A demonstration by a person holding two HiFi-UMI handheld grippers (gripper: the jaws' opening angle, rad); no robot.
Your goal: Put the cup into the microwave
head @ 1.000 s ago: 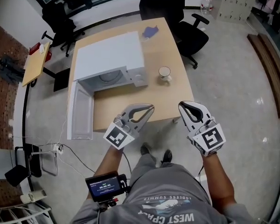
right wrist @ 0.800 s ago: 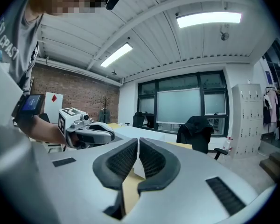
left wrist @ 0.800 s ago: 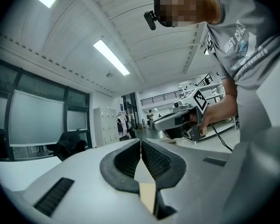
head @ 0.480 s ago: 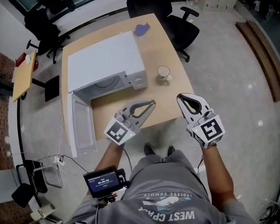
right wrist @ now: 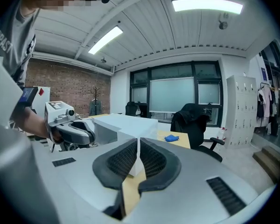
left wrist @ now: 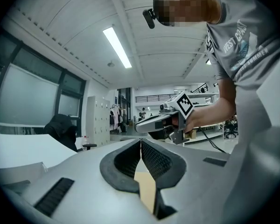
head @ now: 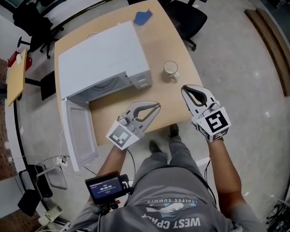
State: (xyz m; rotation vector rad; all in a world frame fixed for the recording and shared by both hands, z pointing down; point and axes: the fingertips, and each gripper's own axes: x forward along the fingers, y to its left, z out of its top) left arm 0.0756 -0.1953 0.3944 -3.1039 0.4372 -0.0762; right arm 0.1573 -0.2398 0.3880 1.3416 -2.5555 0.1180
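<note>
A white cup (head: pixel 170 69) stands on the wooden table (head: pixel 169 37), to the right of the white microwave (head: pixel 104 57). The microwave's door (head: pixel 79 132) hangs open past the table's near-left edge. My left gripper (head: pixel 157 105) is shut and empty over the table's near edge, in front of the microwave. My right gripper (head: pixel 185 89) is shut and empty, a little short of the cup. In the left gripper view the jaws (left wrist: pixel 140 141) meet, with the right gripper (left wrist: pixel 161 120) beyond them. The right gripper view shows its jaws (right wrist: pixel 138 141) closed, pointing toward the microwave (right wrist: pixel 126 125).
A blue cloth (head: pixel 141 17) lies at the table's far end. A black office chair (head: pixel 186 11) stands behind the table on the right, another chair (head: pixel 31 16) at far left. A small side table (head: pixel 15 76) is at the left. Cables (head: pixel 53 161) trail on the floor.
Both grippers have moved forward toward the table, the right one closer to the cup. Both stayed shut.
</note>
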